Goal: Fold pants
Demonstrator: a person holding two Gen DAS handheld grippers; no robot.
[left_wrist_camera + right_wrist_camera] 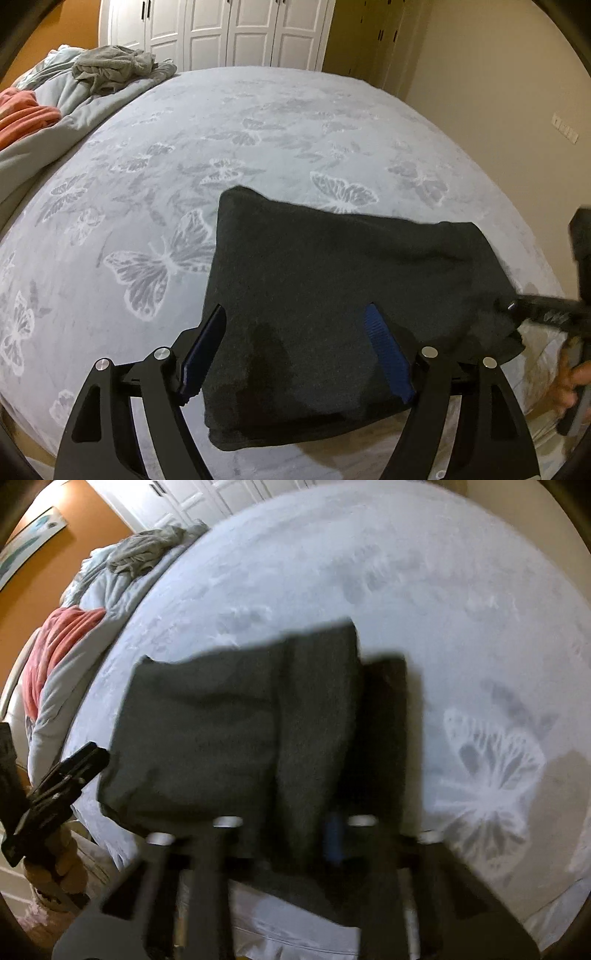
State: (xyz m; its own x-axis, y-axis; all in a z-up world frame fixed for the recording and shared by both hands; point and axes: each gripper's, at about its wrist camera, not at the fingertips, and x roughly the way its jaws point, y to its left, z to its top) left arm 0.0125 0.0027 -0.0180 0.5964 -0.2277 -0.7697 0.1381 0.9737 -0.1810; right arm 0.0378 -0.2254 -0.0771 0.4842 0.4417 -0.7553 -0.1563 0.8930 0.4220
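Dark grey pants (332, 266), folded into a compact rectangle, lie on the butterfly-print bedsheet (258, 129) near the bed's front edge. My left gripper (295, 310) hovers open over their near left part. Its blue pads (388, 350) stand wide apart and press on nothing. At the pants' right edge is my right gripper (517, 308), with its fingers drawn together. The right wrist view is blurred: there the right gripper (360, 686) looks shut on a raised fold of the pants (207, 731). The left gripper (62, 775) shows at that view's left edge, held by a hand (62, 864).
A bunched grey quilt (74, 110) lies along the bed's far left, with a grey garment (110, 66) and a coral cloth (26, 114) on it. White wardrobe doors (240, 33) stand beyond the bed, and a beige wall (498, 92) is at the right.
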